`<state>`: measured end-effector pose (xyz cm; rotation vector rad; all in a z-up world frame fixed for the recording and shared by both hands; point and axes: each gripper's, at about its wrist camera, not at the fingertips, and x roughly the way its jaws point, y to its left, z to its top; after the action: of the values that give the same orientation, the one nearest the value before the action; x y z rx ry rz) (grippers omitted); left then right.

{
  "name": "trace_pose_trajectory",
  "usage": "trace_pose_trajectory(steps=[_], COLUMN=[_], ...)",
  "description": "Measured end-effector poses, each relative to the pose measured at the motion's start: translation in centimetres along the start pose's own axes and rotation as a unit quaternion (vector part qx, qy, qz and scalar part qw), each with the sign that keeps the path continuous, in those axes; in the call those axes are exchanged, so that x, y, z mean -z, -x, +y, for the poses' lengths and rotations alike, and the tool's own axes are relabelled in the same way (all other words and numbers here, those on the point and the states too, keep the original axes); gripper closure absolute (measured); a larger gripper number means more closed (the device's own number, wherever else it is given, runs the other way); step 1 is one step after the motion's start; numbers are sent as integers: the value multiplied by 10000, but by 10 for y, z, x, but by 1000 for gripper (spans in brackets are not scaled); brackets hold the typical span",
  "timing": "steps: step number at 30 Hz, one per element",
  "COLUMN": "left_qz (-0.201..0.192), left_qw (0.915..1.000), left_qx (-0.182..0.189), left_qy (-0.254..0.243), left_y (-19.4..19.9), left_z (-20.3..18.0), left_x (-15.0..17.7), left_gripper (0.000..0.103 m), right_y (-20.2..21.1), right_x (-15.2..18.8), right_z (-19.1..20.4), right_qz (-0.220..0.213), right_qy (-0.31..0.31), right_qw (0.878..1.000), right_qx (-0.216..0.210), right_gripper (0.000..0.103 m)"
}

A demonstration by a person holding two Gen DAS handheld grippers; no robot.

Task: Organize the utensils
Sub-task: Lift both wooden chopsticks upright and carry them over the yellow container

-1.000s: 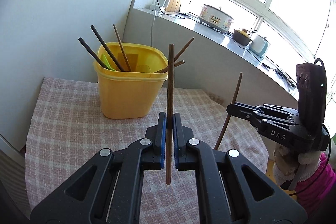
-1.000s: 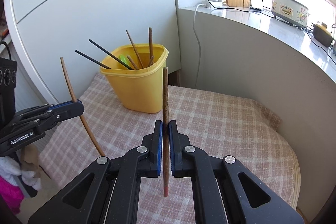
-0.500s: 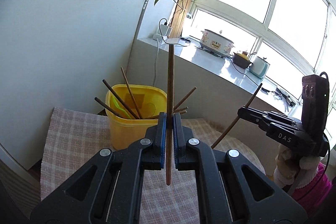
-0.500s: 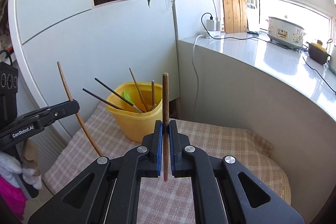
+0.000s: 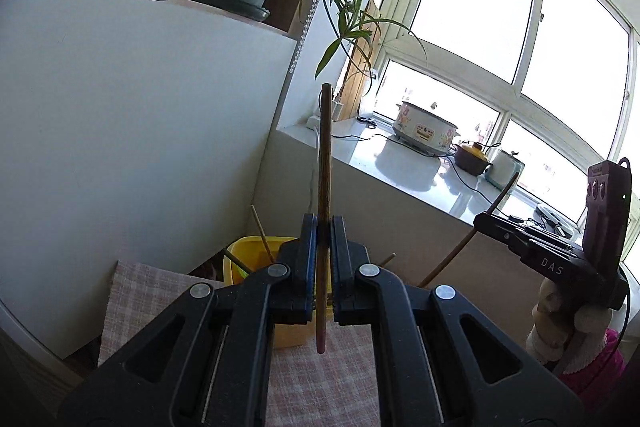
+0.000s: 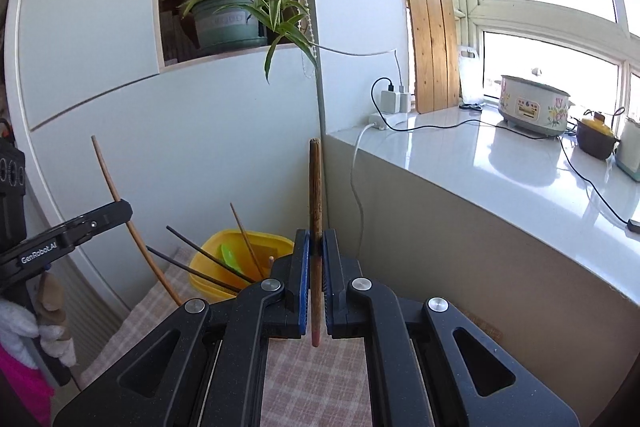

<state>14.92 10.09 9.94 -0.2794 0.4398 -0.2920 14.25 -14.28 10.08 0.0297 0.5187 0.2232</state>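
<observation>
My left gripper is shut on a brown chopstick held upright. My right gripper is shut on another brown chopstick, also upright. A yellow tub with several chopsticks and a green utensil stands on the checked cloth, below and behind both grippers; in the left wrist view the tub is mostly hidden by the jaws. The right gripper shows in the left wrist view with its chopstick slanted. The left gripper shows in the right wrist view with its chopstick.
A pink checked cloth covers the small table. A white cabinet wall stands behind the tub, with a potted plant in a niche above. A white counter on the right carries a slow cooker, pots and cables.
Both grippers have risen and tilted upward with their chopsticks, so the tub and cloth have dropped low in both views and the plant and window now fill the top.
</observation>
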Motion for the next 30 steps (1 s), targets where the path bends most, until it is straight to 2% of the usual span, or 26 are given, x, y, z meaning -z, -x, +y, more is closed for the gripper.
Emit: trace_pose_trajectory(steps=[9,18,30], left_qz=[-185,-209,-117], left_qw=[9995,9985,9976], left_qx=[-255,-488,-567], left_qy=[-11,-156,-367], left_y=[-25,-42,-53], left_z=[8,10,5], left_x=[-18,-13,4], left_gripper=[99,99,99], right_y=[-19,-34,-70], right_x=[-29,-48,-33], right_z=[6,20,39], right_qz=[-244,-494,20], right_qy=[107,0,-28], right_qw=[9996,9987,9988], right_qx=[52,-128,-490], right_gripper=[98,98,99])
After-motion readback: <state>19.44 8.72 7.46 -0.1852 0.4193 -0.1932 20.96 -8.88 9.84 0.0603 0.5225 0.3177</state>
